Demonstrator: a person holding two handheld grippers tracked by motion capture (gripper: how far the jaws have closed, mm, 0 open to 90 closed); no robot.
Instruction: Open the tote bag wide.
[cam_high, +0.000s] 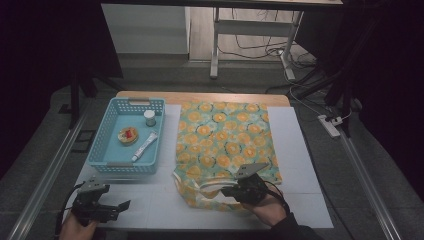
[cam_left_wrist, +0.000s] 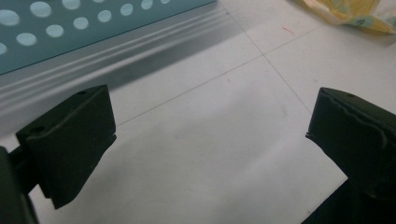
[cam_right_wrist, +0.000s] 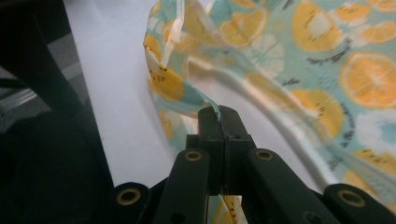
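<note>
The cloth (cam_high: 225, 142) lay spread over the middle of the white bench (cam_high: 300, 150), just to the right of a light blue basket (cam_high: 100, 150). It was a thin fabric printed with orange citrus slices on a pale teal ground, with small dark flecks between the fruits. Most of it lay flat, but its near edge was bunched and lifted off the bench, showing a pale cream hem or strap along the fold. The right tool (cam_right_wrist: 219, 114) had its jaws pressed together, pinching that raised near edge, so the cloth hung from the jaw tips in a soft curve. The left tool (cam_left_wrist: 210, 135) rested low over bare bench at the near left corner, jaws spread wide with nothing between them, well apart from the cloth. Inside the basket lay a white tube (cam_high: 145, 146), a small jar (cam_high: 149, 118) and a round item (cam_high: 128, 135).
</note>
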